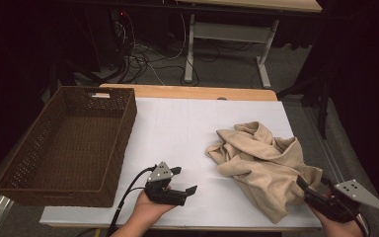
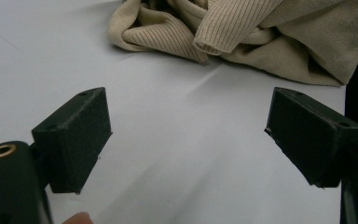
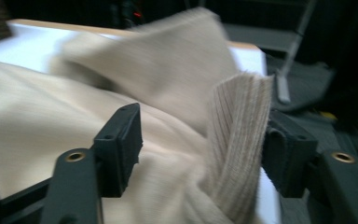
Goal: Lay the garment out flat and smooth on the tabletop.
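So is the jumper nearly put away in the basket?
Not yet. The brown woven basket holds nothing, and the crumpled beige knitted jumper lies on the white table. The right gripper has a ribbed edge between its parted jaws; the left gripper waits open. Folding and putting away remain.

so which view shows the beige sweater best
The high view: the whole crumpled sweater lies on the white table cover, right of the basket. The left gripper view catches its near edge and a ribbed cuff. The right gripper view is close and blurred, a ribbed fold between the claw's parted jaws.
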A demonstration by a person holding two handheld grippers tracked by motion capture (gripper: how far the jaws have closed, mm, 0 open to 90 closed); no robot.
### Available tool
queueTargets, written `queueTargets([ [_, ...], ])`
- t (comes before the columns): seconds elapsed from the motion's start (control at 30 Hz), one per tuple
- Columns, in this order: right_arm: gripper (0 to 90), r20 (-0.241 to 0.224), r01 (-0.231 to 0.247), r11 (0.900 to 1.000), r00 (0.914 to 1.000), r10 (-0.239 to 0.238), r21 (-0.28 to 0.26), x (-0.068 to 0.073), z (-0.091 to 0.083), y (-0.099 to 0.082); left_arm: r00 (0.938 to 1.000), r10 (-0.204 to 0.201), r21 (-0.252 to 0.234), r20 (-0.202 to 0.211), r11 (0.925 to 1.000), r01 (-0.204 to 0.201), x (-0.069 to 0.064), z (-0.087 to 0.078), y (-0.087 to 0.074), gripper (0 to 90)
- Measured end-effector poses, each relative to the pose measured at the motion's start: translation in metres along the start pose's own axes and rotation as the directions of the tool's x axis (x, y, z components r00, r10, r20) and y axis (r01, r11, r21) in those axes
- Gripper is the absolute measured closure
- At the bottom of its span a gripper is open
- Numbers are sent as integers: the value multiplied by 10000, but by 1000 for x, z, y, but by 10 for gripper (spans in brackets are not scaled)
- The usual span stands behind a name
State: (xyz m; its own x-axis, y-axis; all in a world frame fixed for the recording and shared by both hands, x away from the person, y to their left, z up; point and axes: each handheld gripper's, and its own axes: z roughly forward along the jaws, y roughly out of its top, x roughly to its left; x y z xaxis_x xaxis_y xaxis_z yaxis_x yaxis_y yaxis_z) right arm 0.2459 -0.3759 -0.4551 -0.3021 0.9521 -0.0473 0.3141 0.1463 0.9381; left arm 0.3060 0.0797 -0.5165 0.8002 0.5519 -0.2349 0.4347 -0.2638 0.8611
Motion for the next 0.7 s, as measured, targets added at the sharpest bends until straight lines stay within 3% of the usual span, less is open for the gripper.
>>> queueTargets([
  [0.1, 304, -847, 361, 9991, 9957, -379, -222, 26, 0, 7, 9999, 129, -31, -19, 9999, -129, -2, -2, -1, 118],
  [0.17, 268, -1560, 481, 9987, 9865, -500, -154, 41, 4, 8, 9996, 277, -62, -14, 9996, -277, -4, -4, -1, 118],
  [0.2, 268, -1560, 481, 9987, 9865, -500, -154, 41, 4, 8, 9996, 294, -58, 14, 9996, -294, -4, -5, -1, 118],
  [0.27, 208, -2168, 767, 9968, 9737, -698, 232, 57, 11, 6, 9996, 297, -108, 20, 9995, -297, -5, -6, -2, 118],
  [0.37, 141, -2676, 1651, 9805, 9545, -1315, 1070, 78, 28, -3, 9996, 265, -110, 23, 9996, -265, -4, -6, -2, 115],
  [0.43, 156, -2668, 2137, 9615, 9498, -1632, 1728, 85, 40, -11, 9995, 307, -67, 56, 9995, -307, -4, -6, -3, 115],
  [0.47, 195, -2540, 2358, 9492, 9503, -1803, 2084, 88, 45, -15, 9994, 338, -35, 82, 9994, -338, -4, -6, -3, 115],
  [0.5, 315, -2355, 2699, 9339, 9479, -2147, 2345, 89, 49, -20, 9993, 354, -18, 108, 9994, -354, -4, -6, -3, 115],
  [0.53, 501, -2104, 2998, 9251, 9443, -2531, 2330, 88, 49, -22, 9992, 375, -16, 116, 9993, -375, -5, -5, -3, 115],
  [0.57, 713, -1934, 3041, 9263, 9450, -2638, 2225, 84, 47, -21, 9993, 364, -19, 124, 9993, -364, -5, -5, -3, 115],
  [0.63, 778, -1754, 2436, 9517, 9615, -2117, 1867, 72, 40, -16, 9993, 344, -28, 135, 9994, -344, -5, -5, -3, 116],
  [0.67, 778, -1754, 2436, 9517, 9615, -2117, 1867, 72, 40, -16, 9993, 342, -35, 135, 9994, -342, -5, -4, -3, 115],
  [0.7, 782, -1477, 2233, 9605, 9687, -1997, 1659, 65, 35, -13, 9993, 339, -36, 126, 9994, -339, -5, -4, -2, 115],
])
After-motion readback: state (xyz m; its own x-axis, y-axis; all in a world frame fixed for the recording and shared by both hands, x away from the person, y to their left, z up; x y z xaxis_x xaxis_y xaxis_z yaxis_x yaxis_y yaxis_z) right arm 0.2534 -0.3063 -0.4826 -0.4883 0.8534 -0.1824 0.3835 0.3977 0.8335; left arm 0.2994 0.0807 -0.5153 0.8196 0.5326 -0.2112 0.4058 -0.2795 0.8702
